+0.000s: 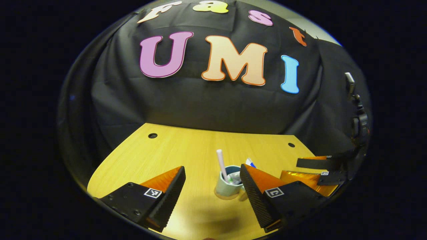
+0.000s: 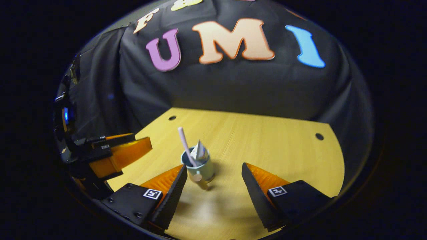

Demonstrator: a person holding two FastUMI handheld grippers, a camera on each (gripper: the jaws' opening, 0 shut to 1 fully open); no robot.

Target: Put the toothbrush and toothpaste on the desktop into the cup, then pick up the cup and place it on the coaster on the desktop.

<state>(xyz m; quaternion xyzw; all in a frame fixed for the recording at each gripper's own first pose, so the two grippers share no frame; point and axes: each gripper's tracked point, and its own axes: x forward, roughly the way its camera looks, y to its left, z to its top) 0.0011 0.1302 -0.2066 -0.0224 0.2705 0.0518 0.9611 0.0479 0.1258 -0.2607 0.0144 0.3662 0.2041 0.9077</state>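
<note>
Both sets of jaws stand spread wide and hold nothing: the left gripper [image 1: 211, 186] hangs low over the desktop [image 1: 173, 150] with the cup [image 1: 228, 186] just ahead between its fingers and close to the right-hand one, while the right gripper [image 2: 213, 186] hovers with the same cup [image 2: 199, 166] ahead, nearer its left-hand finger. Each view also catches the other gripper off to the side, likewise parted. Inside the cup stand the toothbrush [image 1: 221, 164], its pale handle leaning up and out, and the toothpaste [image 2: 199, 150], whose crimped end pokes above the rim. Under the cup's base a thin, round, tan disc shows, which looks to be the coaster [image 1: 227, 196]; the cup appears to sit on it upright, though the right gripper view is blurred there and how squarely it sits cannot be told. Judged from this, the loading of the cup is done and the placing on the coaster seems done too, so little is left beyond drawing both grippers clear without knocking the leaning handle. By count: 2 grippers, 1 cup, 1 toothbrush, 1 toothpaste tube, 1 coaster, and 2 small round holes in the desktop near its far edge.
</note>
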